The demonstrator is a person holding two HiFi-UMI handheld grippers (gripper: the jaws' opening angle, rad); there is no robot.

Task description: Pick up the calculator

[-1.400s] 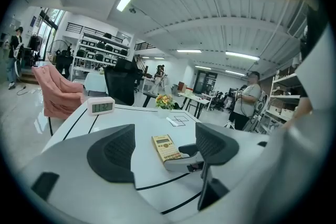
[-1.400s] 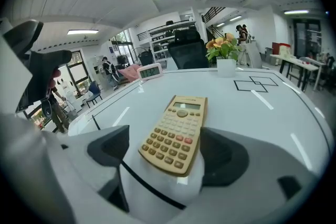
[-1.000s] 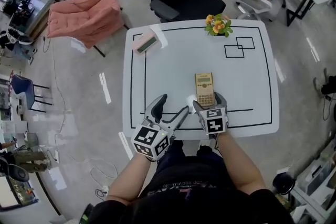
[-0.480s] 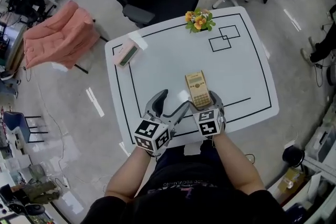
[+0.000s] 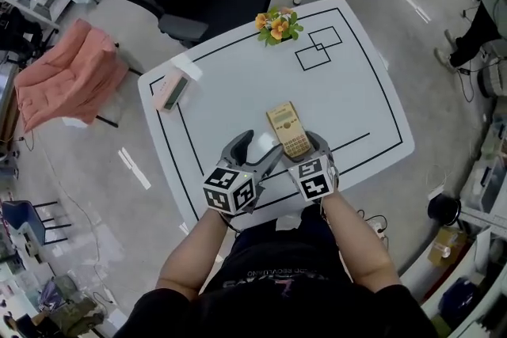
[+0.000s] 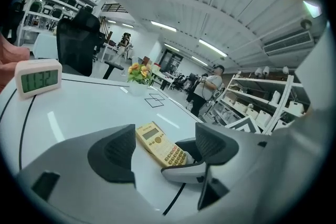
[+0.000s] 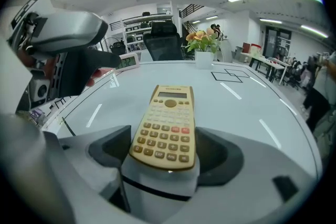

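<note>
The white table [image 5: 238, 83] carries everything. The left gripper [image 6: 164, 145] gapes empty, just left of the right gripper [image 7: 166, 150], whose wide jaws are closing either side of the calculator [image 7: 167, 128], pads not pressing it. It lies flat near the table's front edge.

Seen from above, two bare forearms reach forward from the person's body, close together. The left forearm [image 5: 194, 257] ends in the left claw [image 5: 261, 143], angled inward toward the other, its jaws spread wide (its inner jaw tip lies just beside the right claw [image 5: 299, 150]). The right forearm [image 5: 356, 241] carries that claw pointing forward and down. Its jaws are closing, the near end of the calculator [image 7: 167, 126] between them with a gap showing at each pad.
</note>
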